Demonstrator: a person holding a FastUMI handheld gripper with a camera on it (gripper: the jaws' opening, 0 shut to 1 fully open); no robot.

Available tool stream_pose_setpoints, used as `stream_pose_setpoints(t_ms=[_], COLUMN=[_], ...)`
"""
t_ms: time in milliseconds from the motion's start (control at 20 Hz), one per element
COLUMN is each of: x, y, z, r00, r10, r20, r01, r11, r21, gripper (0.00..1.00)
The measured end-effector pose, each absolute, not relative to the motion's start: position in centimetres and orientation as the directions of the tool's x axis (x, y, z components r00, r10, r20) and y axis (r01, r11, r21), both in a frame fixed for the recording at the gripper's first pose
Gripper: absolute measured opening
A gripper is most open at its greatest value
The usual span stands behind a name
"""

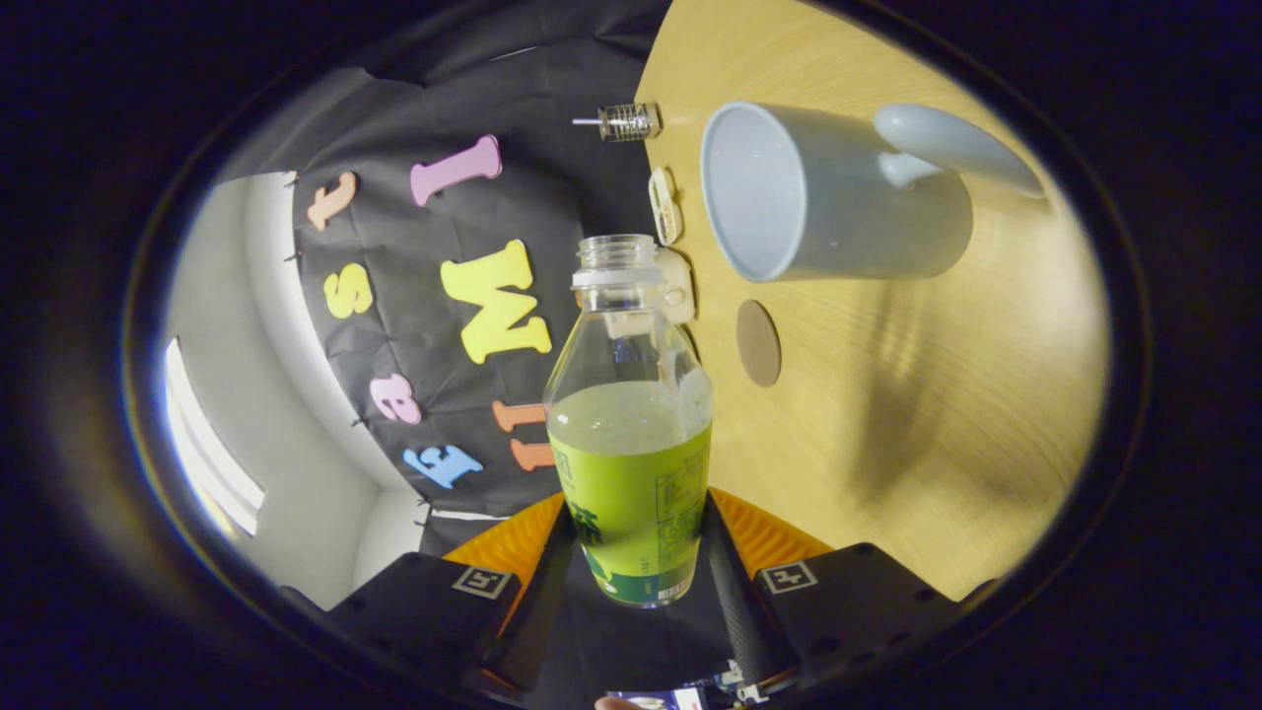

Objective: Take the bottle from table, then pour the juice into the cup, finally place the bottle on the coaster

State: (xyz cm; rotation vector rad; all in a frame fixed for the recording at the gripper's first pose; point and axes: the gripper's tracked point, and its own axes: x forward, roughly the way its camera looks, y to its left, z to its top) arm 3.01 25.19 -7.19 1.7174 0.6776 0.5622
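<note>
While I hold the gripper (631,537) rolled well onto its side, its two fingers are closed against the lower, labelled part of the bottle (631,434), one on each flank, so I have it firmly in hand and off the table (937,394). The bottle has no cap on, and its open neck points toward twelve o'clock from the fingers. Juice (631,419) fills it to about half, the clear upper part being empty.

From the bottle's mouth, the cup (818,192) lies at about two o'clock, near but apart from it; I see straight into its opening, and I can make out no juice inside. The coaster (758,342), a small brown disc on the wood, sits at about one o'clock from the fingers, between the bottle and the cup, with nothing on it. A few small objects, hard to identify, line the table's far edge by the cloth wall.

As I judge it, the pick-up is done and the pour is either just starting or not yet begun: the neck is not over the cup's rim and no stream shows. Left for me are bringing the mouth over the cup, pouring, then standing the bottle on the coaster.
</note>
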Motion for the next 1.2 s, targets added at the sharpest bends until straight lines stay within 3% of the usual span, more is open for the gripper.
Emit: stream_pose_setpoints(t_ms=[1200], x=[3.9], y=[24.6], z=[-3.8], r00=[0.758], r10=[0.647], r20=[0.086], r01=[0.164], r11=[-0.316], r21=[0.935], gripper=[0.77])
